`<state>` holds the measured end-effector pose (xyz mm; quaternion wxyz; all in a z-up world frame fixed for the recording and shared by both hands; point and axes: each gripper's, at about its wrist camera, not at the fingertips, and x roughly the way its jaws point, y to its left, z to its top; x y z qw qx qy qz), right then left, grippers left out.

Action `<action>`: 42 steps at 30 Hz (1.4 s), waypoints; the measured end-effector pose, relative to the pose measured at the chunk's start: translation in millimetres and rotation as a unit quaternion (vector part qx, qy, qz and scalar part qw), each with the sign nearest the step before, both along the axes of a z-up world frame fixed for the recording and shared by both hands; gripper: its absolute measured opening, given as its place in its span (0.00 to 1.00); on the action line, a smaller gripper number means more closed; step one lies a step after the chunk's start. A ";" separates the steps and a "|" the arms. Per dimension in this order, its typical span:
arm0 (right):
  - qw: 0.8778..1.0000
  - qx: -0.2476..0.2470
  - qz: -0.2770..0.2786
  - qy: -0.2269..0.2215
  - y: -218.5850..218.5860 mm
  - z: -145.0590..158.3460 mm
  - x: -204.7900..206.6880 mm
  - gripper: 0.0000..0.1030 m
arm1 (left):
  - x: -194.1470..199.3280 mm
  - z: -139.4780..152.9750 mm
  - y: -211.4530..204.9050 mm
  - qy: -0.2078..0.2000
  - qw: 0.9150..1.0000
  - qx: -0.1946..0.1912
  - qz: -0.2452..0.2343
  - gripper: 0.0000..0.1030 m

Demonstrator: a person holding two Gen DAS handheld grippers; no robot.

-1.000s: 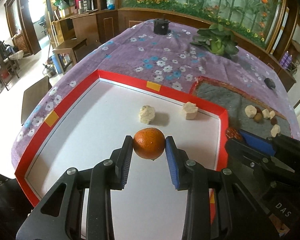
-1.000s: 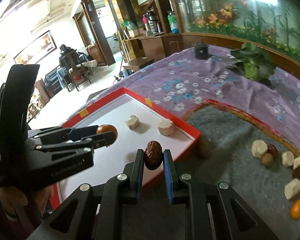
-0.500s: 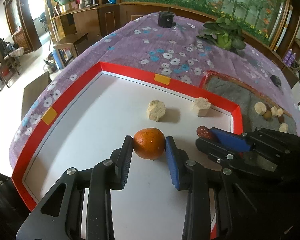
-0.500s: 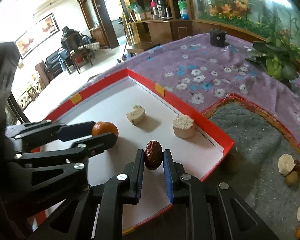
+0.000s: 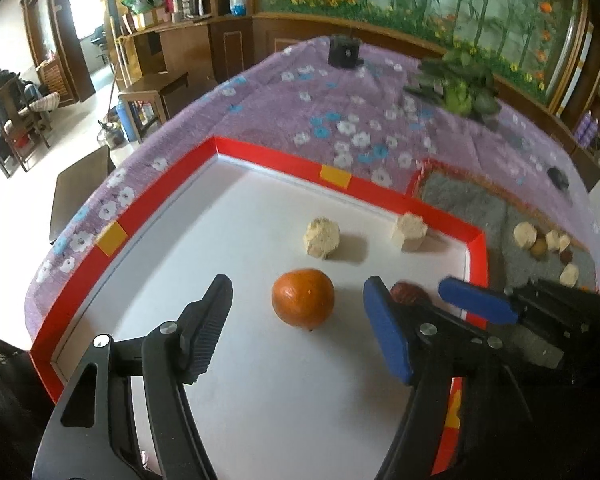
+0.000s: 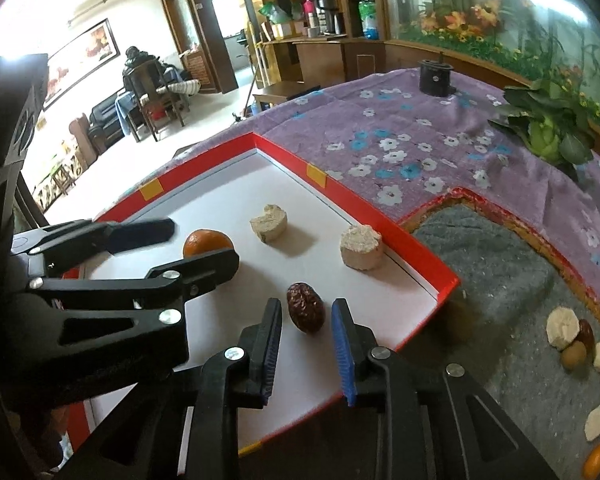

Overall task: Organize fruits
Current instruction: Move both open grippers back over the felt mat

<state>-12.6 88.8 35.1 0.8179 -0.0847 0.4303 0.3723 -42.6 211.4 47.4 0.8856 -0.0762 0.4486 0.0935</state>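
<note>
An orange tangerine [image 5: 303,298] lies on the white floor of the red-rimmed tray [image 5: 260,156], free between the wide-open jaws of my left gripper [image 5: 300,322]. It also shows in the right wrist view [image 6: 207,243]. A dark red date [image 6: 305,307] lies on the tray floor between the parted jaws of my right gripper [image 6: 306,344], which is open. The date [image 5: 408,293] shows partly behind my left finger. Two pale banana chunks [image 5: 322,237] [image 5: 409,231] lie further back in the tray.
A grey mat [image 6: 500,280] to the right of the tray holds several more fruit pieces [image 6: 568,334] and a small orange fruit [image 6: 598,460]. A purple flowered cloth [image 6: 400,136] covers the table, with a green plant [image 6: 548,132] and a black pot [image 6: 435,77] at the back.
Both grippers have opened. The tangerine and the date, held half a second ago, now lie on the tray floor between the parted jaws.
</note>
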 end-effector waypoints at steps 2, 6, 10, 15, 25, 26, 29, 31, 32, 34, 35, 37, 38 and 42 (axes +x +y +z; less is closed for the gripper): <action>1.000 0.010 -0.006 -0.001 -8.3 4.7 -2.7 0.24 | 0.0 3.6 0.0 -0.004 1.000 0.001 0.002 0.67; 0.999 0.026 -0.024 -0.013 -31.5 17.1 -10.4 0.25 | 0.3 7.2 -7.3 -0.006 1.000 0.002 -0.003 0.67; 0.998 0.030 -0.045 -0.021 -54.0 22.9 -15.5 0.28 | -2.2 12.9 -22.1 -0.015 1.000 0.002 -0.017 0.67; 0.996 0.026 -0.083 -0.019 -92.5 19.6 -16.7 0.29 | -3.5 18.5 -42.2 -0.020 0.999 0.004 -0.038 0.67; 0.988 0.032 -0.152 0.007 -157.7 1.1 2.0 0.31 | 6.4 28.3 -94.5 -0.025 0.996 0.001 -0.088 0.67; 0.988 0.033 -0.154 0.007 -160.6 0.5 1.3 0.31 | 8.4 28.6 -99.1 -0.024 0.995 0.000 -0.093 0.67; 0.987 0.038 -0.158 0.004 -170.0 1.1 -0.1 0.31 | 17.1 28.2 -115.3 -0.017 0.994 -0.007 -0.109 0.67; 0.986 0.042 -0.162 0.001 -179.4 3.2 -2.6 0.31 | 23.1 26.9 -125.2 -0.013 0.993 -0.012 -0.118 0.67; 0.986 0.041 -0.163 0.000 -182.4 3.1 -4.4 0.32 | 27.0 25.6 -130.9 -0.010 0.992 -0.014 -0.122 0.67; 0.985 0.040 -0.170 -0.003 -192.1 4.4 -6.2 0.33 | 33.3 22.6 -141.1 -0.004 0.991 -0.019 -0.129 0.67; 0.984 0.043 -0.174 -0.003 -197.7 5.3 -6.7 0.33 | 36.8 21.2 -145.5 0.000 0.991 -0.021 -0.133 0.67; 0.983 0.048 -0.179 -0.003 -206.2 7.0 -8.0 0.34 | 43.6 18.6 -154.9 0.008 0.990 -0.031 -0.138 0.67; 0.982 0.048 -0.181 -0.004 -209.2 8.1 -8.0 0.34 | 46.2 17.6 -157.4 0.012 0.990 -0.034 -0.139 0.67; 0.981 0.046 -0.187 -0.014 -223.2 14.0 -11.2 0.34 | 58.9 14.5 -168.6 0.022 0.989 -0.044 -0.138 0.66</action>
